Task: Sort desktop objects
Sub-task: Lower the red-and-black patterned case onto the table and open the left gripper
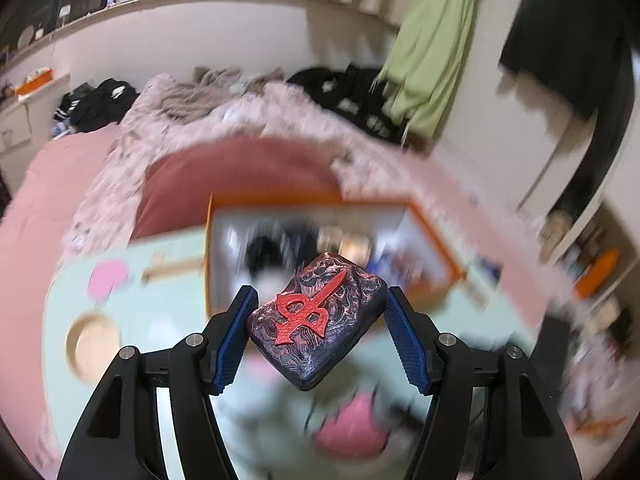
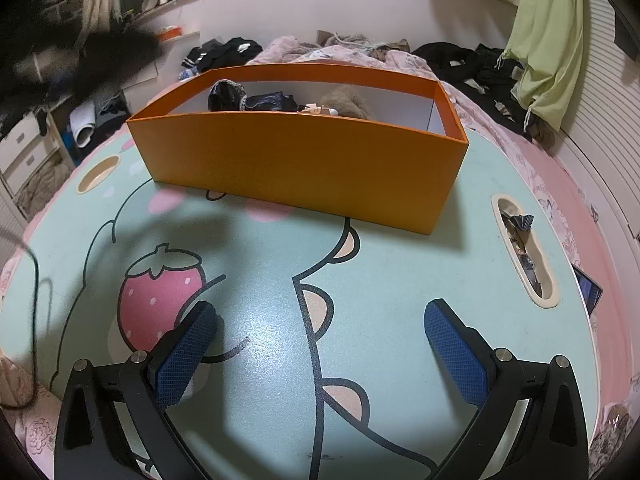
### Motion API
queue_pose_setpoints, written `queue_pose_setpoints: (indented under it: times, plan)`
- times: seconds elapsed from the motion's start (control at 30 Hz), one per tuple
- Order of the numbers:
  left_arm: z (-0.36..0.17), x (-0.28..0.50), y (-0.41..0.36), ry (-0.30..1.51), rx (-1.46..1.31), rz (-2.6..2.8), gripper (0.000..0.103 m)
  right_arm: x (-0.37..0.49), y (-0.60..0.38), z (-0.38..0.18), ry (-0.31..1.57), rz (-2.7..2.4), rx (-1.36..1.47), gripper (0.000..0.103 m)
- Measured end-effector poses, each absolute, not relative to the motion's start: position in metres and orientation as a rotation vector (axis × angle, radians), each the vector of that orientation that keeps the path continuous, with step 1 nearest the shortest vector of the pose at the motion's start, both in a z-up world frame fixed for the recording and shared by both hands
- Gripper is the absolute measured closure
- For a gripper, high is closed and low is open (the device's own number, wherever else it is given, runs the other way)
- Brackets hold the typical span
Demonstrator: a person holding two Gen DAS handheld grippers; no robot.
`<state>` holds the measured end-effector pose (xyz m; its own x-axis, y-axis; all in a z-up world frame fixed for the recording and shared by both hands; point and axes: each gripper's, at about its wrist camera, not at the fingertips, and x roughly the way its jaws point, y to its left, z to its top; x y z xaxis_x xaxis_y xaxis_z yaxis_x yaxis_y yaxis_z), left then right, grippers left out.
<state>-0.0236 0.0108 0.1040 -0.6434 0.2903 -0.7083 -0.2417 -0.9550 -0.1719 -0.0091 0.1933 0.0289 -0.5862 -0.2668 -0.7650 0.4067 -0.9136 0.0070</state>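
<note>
Orange box [image 2: 296, 164]: black items, fur | left fingers [image 1: 256, 332] grip dark block [image 1: 320, 320] | right fingers [image 2: 184, 360] spread

Orange box [image 2: 304, 160] ahead — tabletop [image 2: 400, 300] bare

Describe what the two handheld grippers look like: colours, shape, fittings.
Both look alike. The left gripper and the right gripper each have two matte black angular finger arms with triangular cut-outs and round silver pivot pins. Each fingertip carries a blue pad: cross-hatched on the right one, ridged on the left. No cables, markings or sleeves show.
</note>
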Motion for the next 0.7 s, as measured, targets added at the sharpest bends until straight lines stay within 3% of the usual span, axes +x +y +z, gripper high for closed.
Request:
queue_pose_setpoints:
  times: [0.17,0.3,0.4,0.5,0.53,0.7]
  plan:
    - [0.049,-0.018,0.015,-0.113,-1.269,2.619,0.037,-0.009,0.196,0.032,0.238,-2.491,1.161,0.000]
    - [0.034,-0.019,0.018,-0.097,-1.343,2.633,0.036,-0.008,0.196,0.033,0.237,-2.491,1.161,0.000]
    - [0.037,0.000,0.017,-0.089,-1.321,2.674,0.021,-0.008,0.197,0.034,0.237,-2.491,1.161,0.000]
    - [0.019,0.020,0.014,0.002,-1.392,2.668,0.017,-0.008,0.197,0.035,0.237,-2.491,1.161,0.000]
    - [0.014,0.026,0.020,0.107,-1.392,2.718,0.001,-0.008,0.197,0.035,0.239,-2.492,1.161,0.000]
    - [0.012,0.029,0.006,0.020,-1.415,2.771,0.000,-0.001,0.200,0.048,0.240,-2.493,1.160,0.000]
